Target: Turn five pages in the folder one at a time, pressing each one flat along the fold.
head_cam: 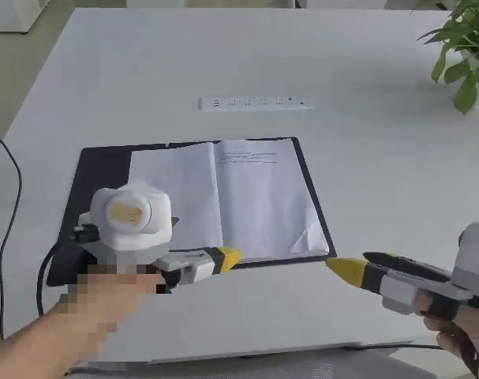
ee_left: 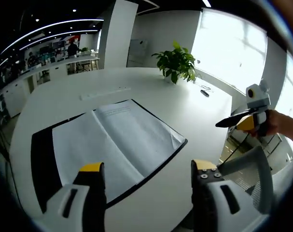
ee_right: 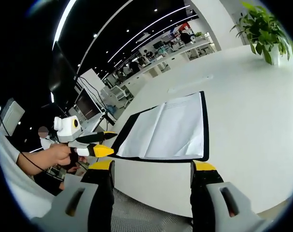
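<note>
While the folder [head_cam: 223, 197] lies open ahead, left gripper [ee_left: 147, 166] and right gripper [ee_right: 153, 165] hold jaws apart, empty.

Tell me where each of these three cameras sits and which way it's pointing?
Head view: on the person's head, looking down at the open folder on the table; a forearm, the left gripper and the right gripper show.
Left gripper view: on the left gripper, facing across the folder toward a plant; its open jaws show below.
Right gripper view: on the right gripper, facing the folder; its open jaws show below.
Shared: each gripper view catches the other gripper.
</note>
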